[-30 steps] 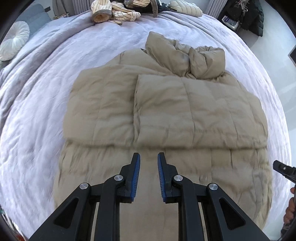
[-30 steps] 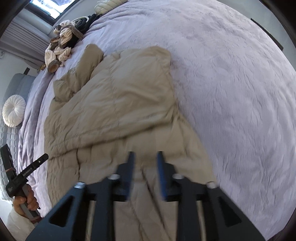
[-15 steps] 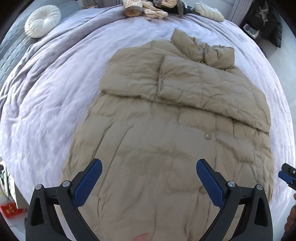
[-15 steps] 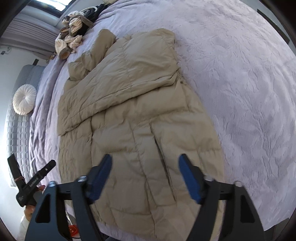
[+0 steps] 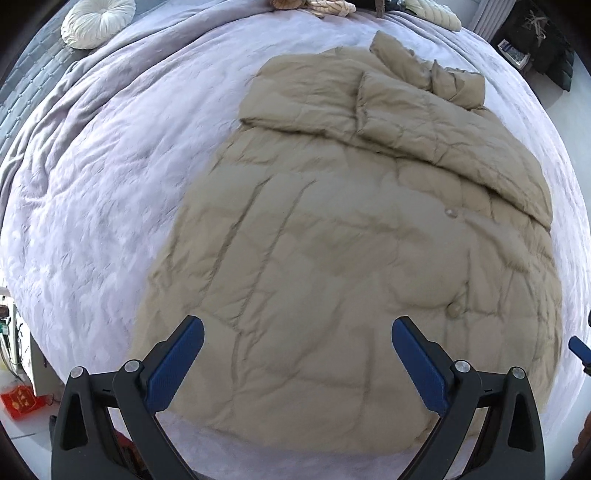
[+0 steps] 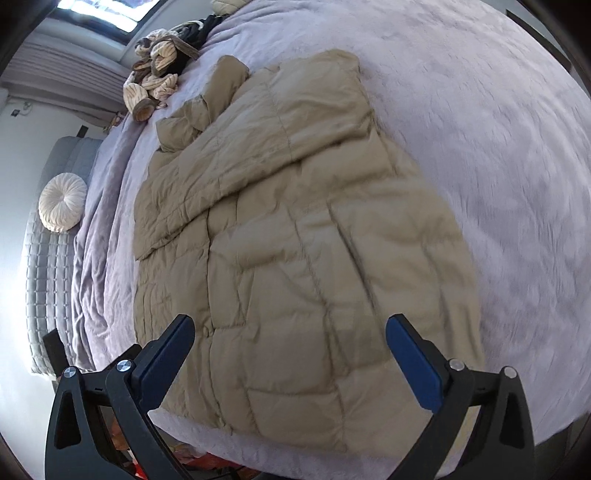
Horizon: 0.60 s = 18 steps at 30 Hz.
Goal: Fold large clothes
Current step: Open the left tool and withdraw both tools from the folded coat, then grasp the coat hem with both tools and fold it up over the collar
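A large tan quilted puffer coat [image 5: 343, 236] lies flat on a lilac bedspread [image 5: 110, 166], its sleeves folded across the upper body and its hood bunched at the far end. It also shows in the right wrist view [image 6: 295, 240]. My left gripper [image 5: 297, 332] is wide open and empty, above the coat's near hem. My right gripper [image 6: 290, 330] is wide open and empty, above the hem on the other side. A blue tip of the right gripper shows at the left view's right edge [image 5: 580, 350].
A round white cushion [image 5: 98, 20] lies at the bed's far left by a grey quilted headboard [image 6: 48, 266]. A pile of striped clothes [image 6: 155, 81] sits at the far end of the bed. The bed's near edge [image 5: 303, 454] drops to the floor, with a red item [image 5: 22, 400] below.
Both grippers opened from nearly shut to wide open and pulled back toward the near hem. More of the coat's lower body is now in view.
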Each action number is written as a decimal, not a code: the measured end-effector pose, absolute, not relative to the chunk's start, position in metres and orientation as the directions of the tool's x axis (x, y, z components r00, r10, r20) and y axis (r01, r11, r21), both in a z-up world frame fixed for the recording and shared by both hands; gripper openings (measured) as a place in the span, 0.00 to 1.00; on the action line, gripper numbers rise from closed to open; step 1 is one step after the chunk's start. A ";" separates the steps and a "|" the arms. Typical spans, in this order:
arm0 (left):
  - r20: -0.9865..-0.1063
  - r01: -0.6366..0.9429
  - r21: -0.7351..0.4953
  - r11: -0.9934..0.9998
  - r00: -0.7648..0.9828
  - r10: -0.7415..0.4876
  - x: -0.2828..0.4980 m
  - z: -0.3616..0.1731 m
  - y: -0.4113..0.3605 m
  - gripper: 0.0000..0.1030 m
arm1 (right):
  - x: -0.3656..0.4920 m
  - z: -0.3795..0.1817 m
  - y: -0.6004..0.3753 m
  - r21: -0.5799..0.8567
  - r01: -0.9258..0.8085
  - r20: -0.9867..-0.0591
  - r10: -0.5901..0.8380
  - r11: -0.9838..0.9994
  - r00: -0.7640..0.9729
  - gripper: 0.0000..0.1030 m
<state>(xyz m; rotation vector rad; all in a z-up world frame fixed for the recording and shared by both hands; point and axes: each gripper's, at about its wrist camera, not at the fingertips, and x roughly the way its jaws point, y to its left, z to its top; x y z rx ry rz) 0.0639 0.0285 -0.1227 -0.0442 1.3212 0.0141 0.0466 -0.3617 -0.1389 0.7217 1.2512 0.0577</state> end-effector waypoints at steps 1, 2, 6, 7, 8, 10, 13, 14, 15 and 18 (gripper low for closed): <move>-0.970 -0.037 -0.026 0.999 0.244 -0.016 0.061 -0.124 0.034 0.99 | 0.043 -0.141 -0.358 0.529 0.349 -0.841 0.422 0.774 0.339 1.00; -0.972 -0.035 -0.037 0.999 0.233 -0.028 0.057 -0.126 0.039 0.99 | 0.039 -0.143 -0.356 0.531 0.357 -0.841 0.427 0.768 0.333 1.00; -0.976 -0.010 -0.058 0.998 0.209 -0.054 0.043 -0.131 0.056 0.99 | 0.018 -0.153 -0.341 0.542 0.427 -0.840 0.449 0.724 0.304 1.00; -0.976 0.000 -0.058 0.998 0.208 -0.057 0.039 -0.130 0.060 0.99 | 0.012 -0.155 -0.338 0.544 0.444 -0.839 0.453 0.712 0.303 1.00; -0.977 0.006 -0.060 0.998 0.207 -0.059 0.036 -0.130 0.062 0.99 | 0.006 -0.157 -0.335 0.543 0.461 -0.839 0.452 0.701 0.302 1.00; -0.977 0.014 -0.062 0.998 0.202 -0.063 0.029 -0.130 0.069 0.99 | -0.005 -0.161 -0.331 0.540 0.492 -0.841 0.449 0.683 0.300 1.00; -0.979 0.017 -0.063 0.998 0.194 -0.065 0.021 -0.132 0.080 0.99 | -0.023 -0.166 -0.326 0.549 0.543 -0.834 0.457 0.635 0.309 1.00; -0.979 0.018 -0.064 0.998 0.191 -0.066 0.018 -0.134 0.084 0.99 | -0.029 -0.168 -0.326 0.554 0.559 -0.830 0.461 0.617 0.314 1.00; -0.981 0.022 -0.065 0.998 0.183 -0.068 0.014 -0.136 0.089 0.99 | -0.034 -0.169 -0.324 0.556 0.571 -0.828 0.463 0.603 0.317 1.00; -0.981 0.010 -0.103 0.995 0.164 -0.103 0.002 -0.142 0.102 0.99 | -0.046 -0.172 -0.324 0.560 0.598 -0.823 0.468 0.573 0.323 1.00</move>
